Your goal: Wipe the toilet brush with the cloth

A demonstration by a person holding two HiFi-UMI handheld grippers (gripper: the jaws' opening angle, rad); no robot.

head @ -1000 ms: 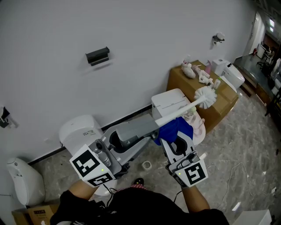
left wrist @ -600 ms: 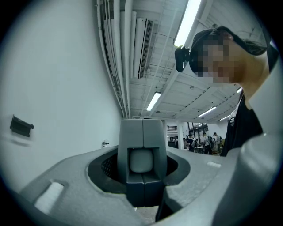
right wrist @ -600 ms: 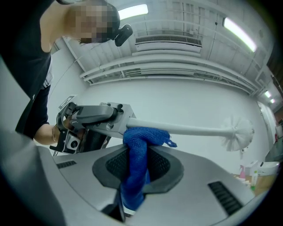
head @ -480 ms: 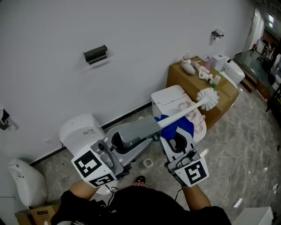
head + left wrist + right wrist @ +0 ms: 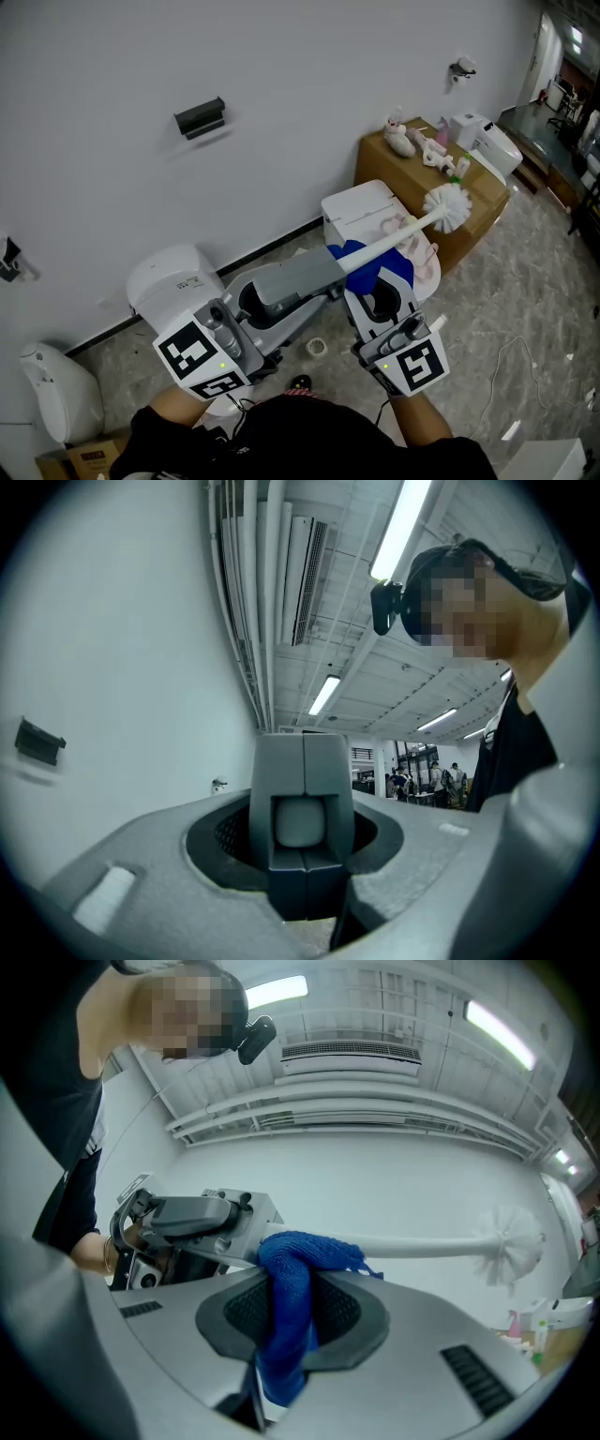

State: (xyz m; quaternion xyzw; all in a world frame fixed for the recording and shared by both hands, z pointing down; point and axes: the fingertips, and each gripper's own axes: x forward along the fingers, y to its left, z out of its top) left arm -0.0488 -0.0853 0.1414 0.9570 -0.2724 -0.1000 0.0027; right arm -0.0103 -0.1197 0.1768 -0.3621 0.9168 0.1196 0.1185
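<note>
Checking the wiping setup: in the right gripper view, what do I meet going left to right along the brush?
Left gripper → blue cloth → bare toilet brush handle → white bristle head.

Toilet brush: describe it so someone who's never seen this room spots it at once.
Find the brown cardboard box against the white wall. Seen against it, in mid-air, is a round white bristle head on a long white handle, the toilet brush, its far end gripped in the left gripper. Nothing else is a long stick, and a blue cloth sits against its handle.
</note>
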